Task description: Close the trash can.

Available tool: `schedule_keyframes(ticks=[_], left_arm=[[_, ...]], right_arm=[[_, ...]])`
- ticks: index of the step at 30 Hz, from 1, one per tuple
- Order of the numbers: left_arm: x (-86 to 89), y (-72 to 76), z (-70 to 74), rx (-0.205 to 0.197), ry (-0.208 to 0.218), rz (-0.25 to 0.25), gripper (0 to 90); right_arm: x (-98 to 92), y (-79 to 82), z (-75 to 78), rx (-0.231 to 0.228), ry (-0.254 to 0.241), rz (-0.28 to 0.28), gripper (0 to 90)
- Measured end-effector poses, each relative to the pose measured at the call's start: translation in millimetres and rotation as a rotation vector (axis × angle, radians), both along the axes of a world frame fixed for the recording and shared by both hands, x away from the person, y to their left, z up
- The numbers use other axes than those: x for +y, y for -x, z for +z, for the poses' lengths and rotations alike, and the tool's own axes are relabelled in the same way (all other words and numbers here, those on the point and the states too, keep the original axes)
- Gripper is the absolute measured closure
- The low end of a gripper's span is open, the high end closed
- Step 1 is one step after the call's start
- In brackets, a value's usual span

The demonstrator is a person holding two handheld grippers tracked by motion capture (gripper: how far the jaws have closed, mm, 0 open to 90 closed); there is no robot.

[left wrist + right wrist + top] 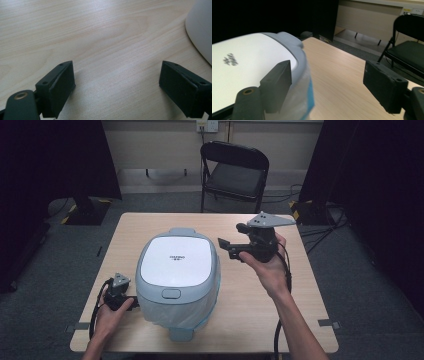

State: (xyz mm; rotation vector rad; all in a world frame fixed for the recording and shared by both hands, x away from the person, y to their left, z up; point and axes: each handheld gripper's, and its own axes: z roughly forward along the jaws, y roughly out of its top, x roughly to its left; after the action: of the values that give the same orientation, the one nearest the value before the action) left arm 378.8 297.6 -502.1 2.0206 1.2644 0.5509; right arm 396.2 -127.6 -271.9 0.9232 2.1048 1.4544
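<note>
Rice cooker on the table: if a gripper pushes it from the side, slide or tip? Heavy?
The rice cooker looks squat and wide-based, so it would probably slide rather than tip. Its bulk suggests it is fairly heavy. The smooth rounded shell likely gives the open right gripper little purchase.

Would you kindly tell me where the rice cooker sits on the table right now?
In the high view, the rice cooker sits slightly left of the table's centre, between the left hand-held gripper at its lower left and the raised right hand-held gripper.
</note>
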Motion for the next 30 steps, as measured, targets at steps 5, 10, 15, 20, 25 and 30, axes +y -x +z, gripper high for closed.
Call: schedule_keyframes(ticks=[5,10,15,20,25,30], left_arm=[[0.8,-0.2,-0.2,0.0,0.003,0.005,12.4],[3.2,-0.4,0.1,-0.001,-0.005,0.013,12.4],[4.3,-0.1,-0.2,-0.002,0.001,0.01,12.4],[7.8,0.2,-0.1,-0.003,-0.002,-0.013,12.4],[9.6,0.8,-0.1,-0.002,-0.003,-0.02,12.4],[9.5,1.0,-0.2,-0.002,0.0,-0.019,12.4]], right_arm=[[-21.2,-3.0,-10.7,0.019,0.002,-0.053,20.4],[-40.0,-4.3,-28.1,0.055,0.011,-0.106,19.7],[-56.2,-5.6,-48.4,0.09,0.019,-0.15,19.4],[-73.4,-5.5,-70.7,0.146,0.039,-0.195,20.1],[-80.9,-2.6,-98.1,0.201,0.073,-0.215,20.1],[-97.1,-0.6,-129.1,0.27,0.096,-0.246,19.9]])
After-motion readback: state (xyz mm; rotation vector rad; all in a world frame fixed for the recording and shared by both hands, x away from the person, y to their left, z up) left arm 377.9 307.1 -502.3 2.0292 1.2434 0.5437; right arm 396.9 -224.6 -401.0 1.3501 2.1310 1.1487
